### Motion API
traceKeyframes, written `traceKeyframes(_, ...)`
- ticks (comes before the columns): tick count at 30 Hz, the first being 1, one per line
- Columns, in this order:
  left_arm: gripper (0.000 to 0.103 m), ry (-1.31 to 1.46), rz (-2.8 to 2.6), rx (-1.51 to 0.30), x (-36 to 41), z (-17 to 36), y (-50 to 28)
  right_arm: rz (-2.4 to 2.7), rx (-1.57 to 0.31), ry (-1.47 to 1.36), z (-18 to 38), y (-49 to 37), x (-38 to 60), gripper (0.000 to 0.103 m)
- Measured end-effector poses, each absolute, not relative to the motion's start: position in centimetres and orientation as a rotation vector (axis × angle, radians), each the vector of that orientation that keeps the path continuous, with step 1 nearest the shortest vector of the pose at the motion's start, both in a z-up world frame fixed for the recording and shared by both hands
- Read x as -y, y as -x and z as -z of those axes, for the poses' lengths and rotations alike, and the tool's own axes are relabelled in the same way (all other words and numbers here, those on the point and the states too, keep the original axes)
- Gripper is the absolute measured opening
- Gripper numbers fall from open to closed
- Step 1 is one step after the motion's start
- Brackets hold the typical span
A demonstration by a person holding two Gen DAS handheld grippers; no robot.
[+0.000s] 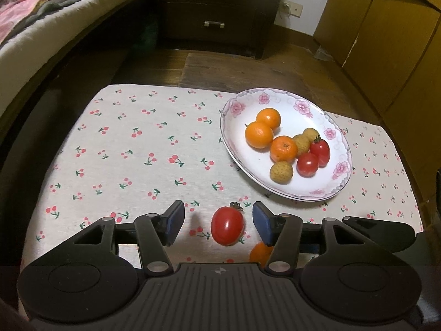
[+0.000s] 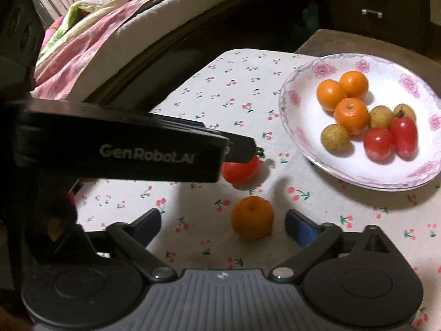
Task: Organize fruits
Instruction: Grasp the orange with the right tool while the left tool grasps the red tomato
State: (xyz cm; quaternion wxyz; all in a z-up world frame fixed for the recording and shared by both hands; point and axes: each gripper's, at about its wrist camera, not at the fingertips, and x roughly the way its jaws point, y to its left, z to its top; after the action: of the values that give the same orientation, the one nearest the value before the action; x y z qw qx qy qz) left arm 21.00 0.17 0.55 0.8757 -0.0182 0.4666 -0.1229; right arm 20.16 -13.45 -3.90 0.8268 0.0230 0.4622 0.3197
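A red tomato [image 1: 228, 225] lies on the cherry-print cloth [image 1: 132, 149] between the fingers of my open left gripper [image 1: 218, 222], touching neither pad. It also shows in the right wrist view [image 2: 242, 169], partly behind the left gripper's body [image 2: 124, 149]. An orange [image 2: 252, 218] lies on the cloth between the fingers of my open right gripper [image 2: 223, 224]; it peeks out in the left wrist view [image 1: 260, 253]. The flowered white plate [image 1: 339, 149] [image 2: 300, 138] holds three oranges, three pale yellow fruits and two tomatoes.
A bed with pink bedding [image 2: 91, 38] runs along the left. A dark drawer chest [image 1: 215, 13] stands behind the table, and yellow cabinets [image 1: 386, 33] stand at the right. The table's far edge [image 1: 165, 85] drops to a wooden floor.
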Motion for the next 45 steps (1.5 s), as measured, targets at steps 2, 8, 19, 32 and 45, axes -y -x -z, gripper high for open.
traceKeyframes(2, 0.064, 0.04, 0.255, -0.971, -0.2, -0.6, -21.0, -0.665, -0.965, -0.011, 3.9, -19.7, 13.1, 0.089)
traceKeyframes(8, 0.064, 0.039, 0.256, -0.968, -0.3, -0.7, -20.9, -0.579, -0.921, 0.093, 3.9, -19.3, 12.6, 0.051)
traceKeyframes(19, 0.065, 0.035, 0.263, -0.981, -0.6, -0.3, -20.8, -0.625, -0.896, 0.16, 3.6, -18.6, 13.2, 0.034)
traceKeyframes(32, 0.044, -0.007, 0.284, -1.023, 1.5, 1.5, -20.7, -0.528, -0.923, 0.088, 0.9, -15.6, 18.1, 0.034)
traceKeyframes(45, 0.042, -0.014, 0.249, -1.037, 2.1, 2.2, -21.5, -0.516, -0.942, 0.036, 1.1, -16.5, 18.6, 0.034)
